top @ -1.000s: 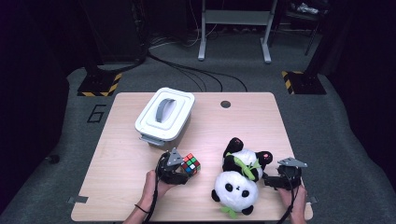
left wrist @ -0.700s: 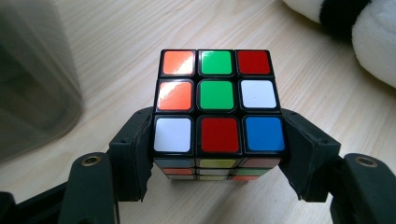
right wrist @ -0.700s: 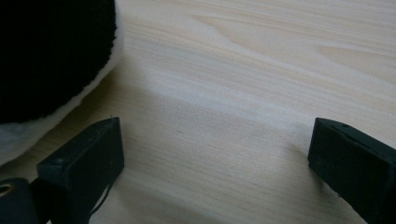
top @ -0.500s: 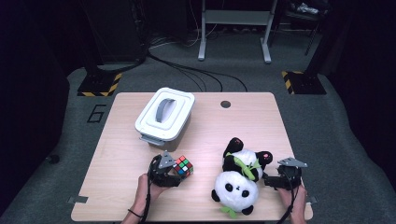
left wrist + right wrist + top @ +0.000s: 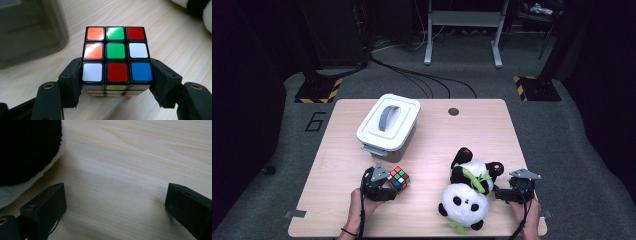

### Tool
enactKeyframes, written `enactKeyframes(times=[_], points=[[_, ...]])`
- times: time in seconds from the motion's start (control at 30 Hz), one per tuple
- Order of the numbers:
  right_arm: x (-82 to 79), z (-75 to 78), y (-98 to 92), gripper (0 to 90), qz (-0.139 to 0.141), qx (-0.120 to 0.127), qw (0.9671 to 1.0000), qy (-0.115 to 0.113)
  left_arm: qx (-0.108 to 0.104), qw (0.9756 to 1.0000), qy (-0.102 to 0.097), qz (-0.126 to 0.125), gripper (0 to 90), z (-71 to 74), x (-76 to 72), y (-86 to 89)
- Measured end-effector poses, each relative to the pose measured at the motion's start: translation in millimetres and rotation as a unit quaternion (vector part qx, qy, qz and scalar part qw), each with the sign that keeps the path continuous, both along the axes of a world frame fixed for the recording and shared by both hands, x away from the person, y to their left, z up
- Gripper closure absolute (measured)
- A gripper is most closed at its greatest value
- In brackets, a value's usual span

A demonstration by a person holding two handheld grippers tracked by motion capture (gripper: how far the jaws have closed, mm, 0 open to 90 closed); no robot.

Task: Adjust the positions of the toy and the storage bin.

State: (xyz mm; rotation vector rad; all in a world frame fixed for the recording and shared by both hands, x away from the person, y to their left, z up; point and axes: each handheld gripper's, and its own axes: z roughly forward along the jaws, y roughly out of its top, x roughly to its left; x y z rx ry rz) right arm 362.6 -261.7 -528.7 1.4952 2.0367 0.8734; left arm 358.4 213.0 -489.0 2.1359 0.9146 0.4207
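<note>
Gripping the puzzle cube [image 5: 117,61] by its two side faces, left claw [image 5: 393,189] keeps it square on the desk [image 5: 462,130], near the lidded box [image 5: 388,122]. Right claw [image 5: 112,202] sits spread wide, empty, beside the panda plush [image 5: 464,200], likely staged to grab it.

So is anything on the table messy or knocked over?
Only the panda toy stands out: it lies flopped on the table beside the right gripper, not sitting up. The puzzle cube is scrambled but whole, held in the left gripper. The white box sits lidded. Nothing spilled.
</note>
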Motion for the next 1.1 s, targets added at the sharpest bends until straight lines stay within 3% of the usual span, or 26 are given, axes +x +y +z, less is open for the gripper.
enactKeyframes(times=[0.1,0.2,0.6,0.83,1.1], points=[[0.0,0.0,-0.1,2.6,0.000,0.000,1.0000,0.000,0.003,0.9999,-0.006,0.010,34.5,0.0,-1.3,8.0],[0.0,0.0,-0.1,2.6,-0.001,0.000,1.0000,0.000,0.000,0.9998,0.003,0.019,34.5,-0.7,-3.6,16.4],[0.0,0.0,-0.1,2.6,-0.001,0.000,1.0000,0.000,-0.006,0.9979,0.002,0.064,34.5,-2.6,-4.9,47.2],[0.0,0.0,-0.1,2.6,-0.001,0.000,1.0000,0.000,-0.014,0.9950,-0.009,0.098,34.5,-0.9,-2.9,66.2],[0.1,0.0,-0.1,2.6,-0.002,0.000,1.0000,0.000,-0.011,0.9909,-0.006,0.134,34.5,-1.2,1.5,91.5]])
